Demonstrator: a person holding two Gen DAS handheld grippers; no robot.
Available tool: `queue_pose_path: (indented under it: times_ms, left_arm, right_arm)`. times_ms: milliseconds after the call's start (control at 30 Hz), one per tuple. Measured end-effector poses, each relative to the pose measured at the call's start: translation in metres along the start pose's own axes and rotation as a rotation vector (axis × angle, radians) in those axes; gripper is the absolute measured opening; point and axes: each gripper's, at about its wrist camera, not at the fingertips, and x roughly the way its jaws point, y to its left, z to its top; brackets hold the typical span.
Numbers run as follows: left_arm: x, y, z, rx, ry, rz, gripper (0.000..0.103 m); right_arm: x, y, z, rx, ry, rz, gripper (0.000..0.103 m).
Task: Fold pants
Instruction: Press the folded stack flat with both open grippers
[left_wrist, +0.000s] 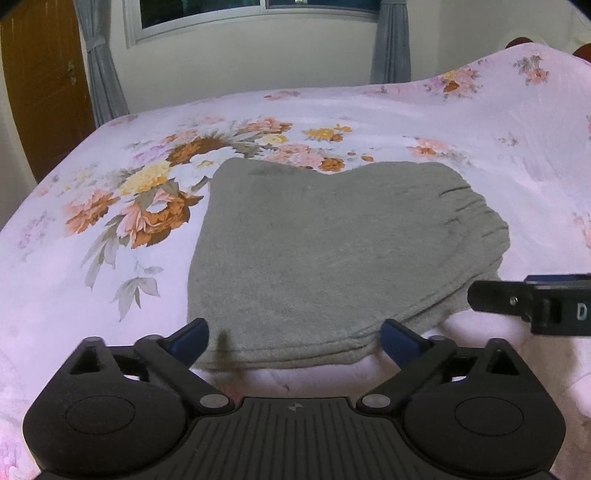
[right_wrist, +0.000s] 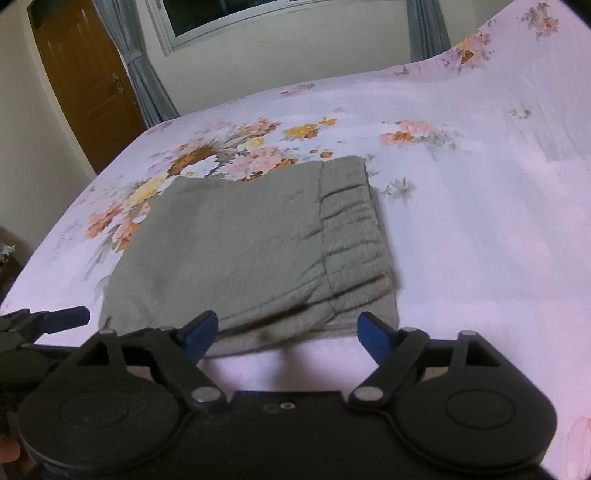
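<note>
A bed (left_wrist: 461, 122) covered in a pale pink sheet with a large floral print fills most of both views, and everything else sits in relation to it. Beyond its far edge stands a cream wall with a window (left_wrist: 258, 7) flanked by grey curtains (left_wrist: 101, 66), and off the far left corner of the bed is a brown wooden door (left_wrist: 44, 85). On the middle of the bed, just nearer than the big orange and yellow flower cluster, lie the grey pants (left_wrist: 314, 251), folded into a compact, several-layered rectangle that rests flat on the sheet; the gathered elastic waistband (right_wrist: 354, 229) forms the right side of the stack, and the stacked hemmed edges face the near side of the bed. The left gripper (left_wrist: 293, 338) hangs low over the near edge of the bed with its blue-tipped fingers spread wide, empty, one on each side of the near left part of the folded stack. The right gripper (right_wrist: 286, 332) hovers beside it, toward the waistband end, its fingers likewise spread apart and holding nothing; whether either fingertip touches the fabric cannot be told. Each gripper shows at the edge of the other's view, close alongside.
</note>
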Motion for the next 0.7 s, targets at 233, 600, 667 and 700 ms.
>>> queue_pose_path:
  times_ms: [233, 600, 667, 700]
  left_arm:
    - [-0.016, -0.009, -0.003, -0.021, 0.016, 0.011, 0.103]
    - [-0.025, -0.016, -0.009, 0.039, 0.066, 0.075, 0.103]
    - [-0.033, -0.017, -0.005, 0.044, 0.049, 0.099, 0.103]
    - [-0.037, -0.017, -0.004, 0.042, 0.042, 0.105, 0.103]
  right_arm:
    - [-0.014, -0.005, -0.008, 0.036, 0.017, -0.003, 0.098]
    - [-0.021, -0.001, -0.014, 0.0, 0.099, -0.065, 0.103]
    - [-0.026, 0.003, -0.015, -0.037, 0.096, -0.073, 0.103]
    - [-0.028, 0.006, -0.016, -0.057, 0.096, -0.086, 0.103]
